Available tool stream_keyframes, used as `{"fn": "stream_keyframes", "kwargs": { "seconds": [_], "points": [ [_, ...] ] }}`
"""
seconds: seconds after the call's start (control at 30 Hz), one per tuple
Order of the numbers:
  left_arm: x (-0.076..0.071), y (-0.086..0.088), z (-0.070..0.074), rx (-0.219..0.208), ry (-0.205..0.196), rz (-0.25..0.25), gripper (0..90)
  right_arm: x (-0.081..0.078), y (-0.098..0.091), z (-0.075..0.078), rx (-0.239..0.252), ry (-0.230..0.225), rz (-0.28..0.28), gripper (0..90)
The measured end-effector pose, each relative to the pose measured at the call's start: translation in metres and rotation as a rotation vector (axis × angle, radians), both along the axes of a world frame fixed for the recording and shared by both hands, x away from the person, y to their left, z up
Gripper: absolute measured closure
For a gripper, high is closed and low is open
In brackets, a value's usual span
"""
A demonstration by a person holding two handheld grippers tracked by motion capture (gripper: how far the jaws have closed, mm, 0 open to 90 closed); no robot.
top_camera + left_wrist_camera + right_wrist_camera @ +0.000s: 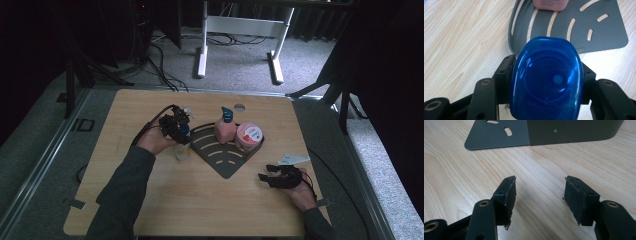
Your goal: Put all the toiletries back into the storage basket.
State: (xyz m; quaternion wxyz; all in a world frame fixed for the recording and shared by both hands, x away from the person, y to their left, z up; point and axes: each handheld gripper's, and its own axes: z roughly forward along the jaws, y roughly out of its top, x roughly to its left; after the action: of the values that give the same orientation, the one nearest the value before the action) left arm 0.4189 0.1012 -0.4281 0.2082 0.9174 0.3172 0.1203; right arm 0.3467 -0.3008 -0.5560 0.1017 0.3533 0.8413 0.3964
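Just beside tray (227, 167) rim: bottle (546, 80) (tongs-held (546, 82)).

Room's pretty dim from up high, edges go nearly black and it's all a bit soft. Close-ups are way brighter: glare on the blue cap (546, 80) between the claws, soft shadows under them.

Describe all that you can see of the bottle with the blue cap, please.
The bottle is small and stands upright on the wooden table, just left of the dark tray. Its body looks pale and clear; the label is too small to read. The cap is glossy blue plastic, oval from above, with a round mark on top. The left gripper grips the cap from both sides.
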Motion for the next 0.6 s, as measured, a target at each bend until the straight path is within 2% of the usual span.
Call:
{"fn": "stream_keyframes", "kwargs": {
  "seconds": [0.37,0.6],
  "points": [
    [0.001,-0.0021,-0.0009,0.015,0.012,0.019,51.4,0.0,-0.0001,0.0,0.0,0.0,0.0,42.5],
    [0.0022,-0.0022,-0.001,0.017,0.028,0.026,51.4,0.0001,-0.0002,0.0,0.002,0.001,0.0,42.4]
  ]
}}
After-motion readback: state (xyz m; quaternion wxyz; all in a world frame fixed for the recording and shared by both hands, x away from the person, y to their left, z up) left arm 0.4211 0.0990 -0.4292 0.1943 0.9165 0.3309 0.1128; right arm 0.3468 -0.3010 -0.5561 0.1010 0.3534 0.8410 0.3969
